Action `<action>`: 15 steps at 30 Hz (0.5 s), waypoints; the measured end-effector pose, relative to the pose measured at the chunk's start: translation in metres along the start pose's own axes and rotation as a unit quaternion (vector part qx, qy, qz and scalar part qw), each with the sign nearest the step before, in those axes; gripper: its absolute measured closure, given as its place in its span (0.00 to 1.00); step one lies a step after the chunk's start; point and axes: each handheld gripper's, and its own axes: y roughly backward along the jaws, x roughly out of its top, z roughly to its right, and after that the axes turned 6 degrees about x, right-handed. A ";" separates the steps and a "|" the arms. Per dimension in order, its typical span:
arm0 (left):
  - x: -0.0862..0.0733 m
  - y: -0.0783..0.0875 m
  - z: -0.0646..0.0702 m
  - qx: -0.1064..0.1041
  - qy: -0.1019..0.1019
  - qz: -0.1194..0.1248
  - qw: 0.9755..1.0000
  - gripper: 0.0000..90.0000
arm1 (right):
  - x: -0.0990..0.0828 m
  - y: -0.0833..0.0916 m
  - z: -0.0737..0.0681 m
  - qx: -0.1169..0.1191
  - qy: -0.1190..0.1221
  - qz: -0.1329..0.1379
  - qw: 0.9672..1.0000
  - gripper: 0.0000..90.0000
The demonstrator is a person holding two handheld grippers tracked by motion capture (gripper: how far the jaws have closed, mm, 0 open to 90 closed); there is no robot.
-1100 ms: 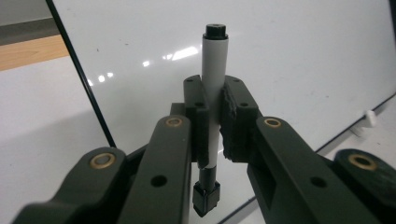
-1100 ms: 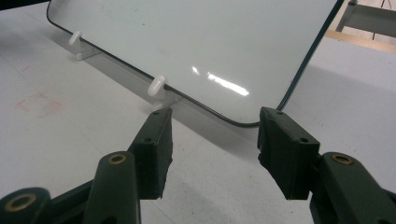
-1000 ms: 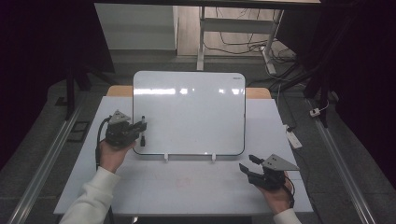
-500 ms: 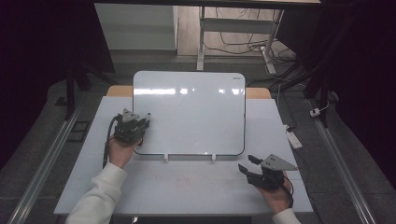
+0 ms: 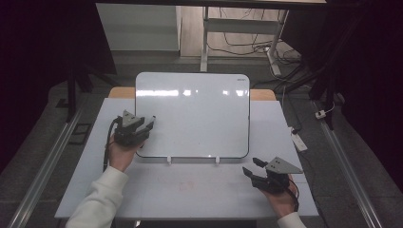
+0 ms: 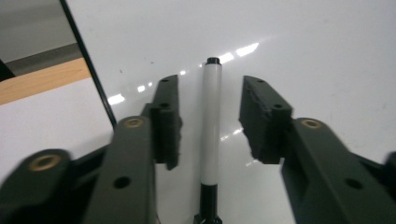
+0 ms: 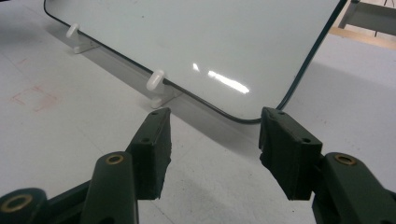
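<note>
A whiteboard (image 5: 192, 114) lies propped on two small white pegs (image 7: 155, 80) on the white table (image 5: 204, 190). The left tool (image 5: 138, 126) hovers at the board's left edge, jaws spread either side of a white-barrelled marker (image 6: 211, 126) lying on the board — not touching it. The right tool (image 5: 254, 167) sits low over the table near the board's front right corner, jaws apart, nothing between them.
</note>
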 end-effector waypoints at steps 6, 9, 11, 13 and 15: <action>-0.009 0.022 -0.007 -0.062 0.008 -0.001 0.998 0.50 | -0.001 0.002 0.004 -0.003 0.009 0.002 1.000 0.48; -0.017 0.035 -0.008 -0.087 0.006 -0.009 0.996 0.46 | -0.002 0.006 0.007 -0.006 0.007 0.006 1.000 0.48; -0.024 0.044 -0.009 -0.101 0.002 -0.016 0.995 0.44 | -0.002 0.008 0.010 -0.005 0.009 0.009 1.000 0.48; -0.032 0.052 -0.010 -0.118 0.005 -0.019 0.993 0.42 | -0.003 0.009 0.011 -0.003 0.011 0.007 1.000 0.48; -0.040 0.060 -0.011 -0.129 0.008 -0.021 0.991 0.40 | -0.004 0.009 0.011 -0.003 0.017 0.004 1.000 0.48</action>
